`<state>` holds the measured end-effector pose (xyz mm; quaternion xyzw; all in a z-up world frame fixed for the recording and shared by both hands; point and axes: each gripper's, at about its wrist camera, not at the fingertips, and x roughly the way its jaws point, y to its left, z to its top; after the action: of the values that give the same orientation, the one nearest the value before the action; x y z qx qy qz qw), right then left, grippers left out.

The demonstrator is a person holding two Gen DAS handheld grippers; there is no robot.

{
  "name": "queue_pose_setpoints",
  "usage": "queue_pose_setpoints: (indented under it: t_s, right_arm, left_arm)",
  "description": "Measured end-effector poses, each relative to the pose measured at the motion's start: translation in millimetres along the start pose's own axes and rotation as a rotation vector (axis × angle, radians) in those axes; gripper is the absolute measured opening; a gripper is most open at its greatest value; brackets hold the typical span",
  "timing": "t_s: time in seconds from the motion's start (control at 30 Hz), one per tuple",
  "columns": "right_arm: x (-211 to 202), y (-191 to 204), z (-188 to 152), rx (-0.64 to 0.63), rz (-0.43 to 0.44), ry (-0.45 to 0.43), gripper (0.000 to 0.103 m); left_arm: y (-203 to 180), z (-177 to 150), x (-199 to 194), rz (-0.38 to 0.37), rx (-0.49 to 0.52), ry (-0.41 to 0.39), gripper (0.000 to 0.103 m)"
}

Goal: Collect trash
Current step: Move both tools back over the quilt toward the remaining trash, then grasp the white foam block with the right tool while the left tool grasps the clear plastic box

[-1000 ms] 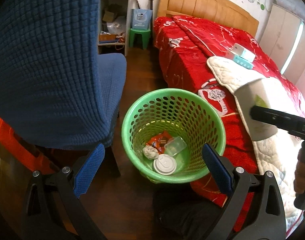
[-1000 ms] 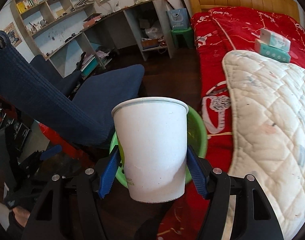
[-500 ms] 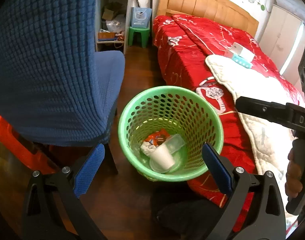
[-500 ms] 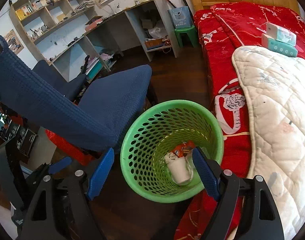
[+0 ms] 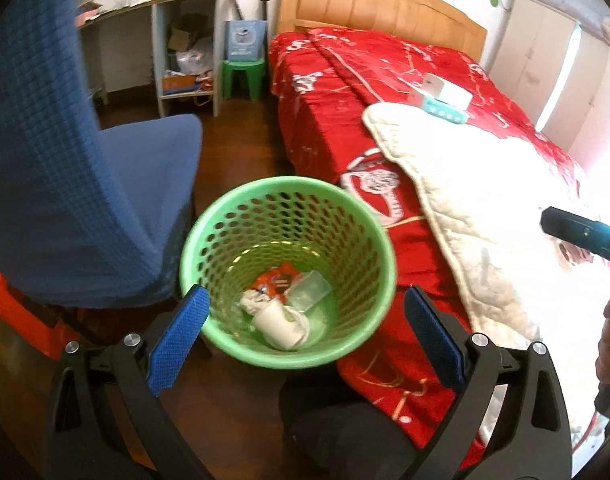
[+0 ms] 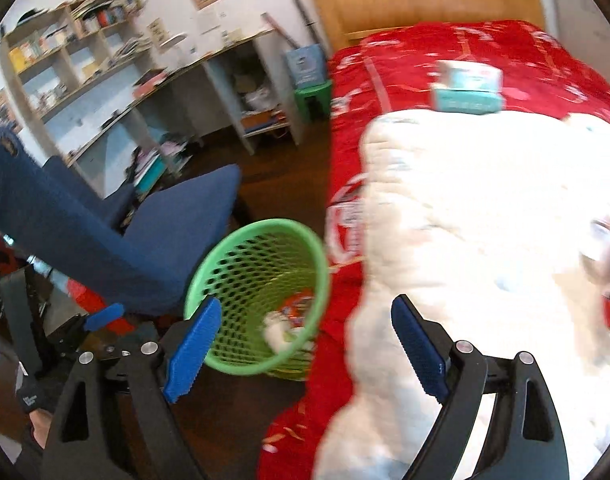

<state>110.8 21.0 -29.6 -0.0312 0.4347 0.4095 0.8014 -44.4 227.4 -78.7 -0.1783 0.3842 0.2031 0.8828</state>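
Observation:
A green perforated waste basket (image 5: pixel 225 236) (image 6: pixel 321 264) stands on the dark floor between a blue chair and the bed. Inside lie a white paper cup (image 5: pixel 279 326) on its side, a crumpled tissue (image 5: pixel 253 300), a red wrapper (image 5: pixel 275 280) and a clear plastic tub (image 5: pixel 309 290). My left gripper (image 5: pixel 305 332) hangs open above the basket's near rim, nothing between its blue pads. My right gripper (image 6: pixel 305 344) is empty, its jaws still opening; it sits over the bed's edge, to the right of the basket. In the left wrist view its black body (image 5: pixel 577 232) shows at the right edge.
A blue office chair (image 5: pixel 65 160) stands left of the basket. The bed with a red cover (image 5: pixel 345 92) and a white quilt (image 6: pixel 465 220) fills the right side; two tissue packs (image 6: pixel 467 88) lie on it. A desk with shelves (image 6: pixel 85 80) and a green stool (image 5: pixel 243 76) stand behind.
The right gripper let go of the white paper cup, which dropped into the basket, then swung right over the bed with its jaws widening. The left gripper drifted slightly, staying open.

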Motion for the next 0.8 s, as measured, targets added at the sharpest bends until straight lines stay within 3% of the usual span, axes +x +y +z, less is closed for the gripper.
queue_pose_setpoints:
  t_s: [0.33,0.6,0.8]
  right_arm:
    - [-78,-92,-20,0.129,-0.189,-0.072,0.084]
    - [-139,-176,-17,0.226,-0.343,-0.13,0.084]
    - [-151,-248,-4,0.292,-0.418,-0.115,0.081]
  left_arm:
    - [-48,-2,-12,-0.069,0.093,-0.006,0.096]
    - [-82,12,-4,-0.111,0.117,0.008,0.096]
    - [-116,30,10,-0.138,0.122,0.02,0.096]
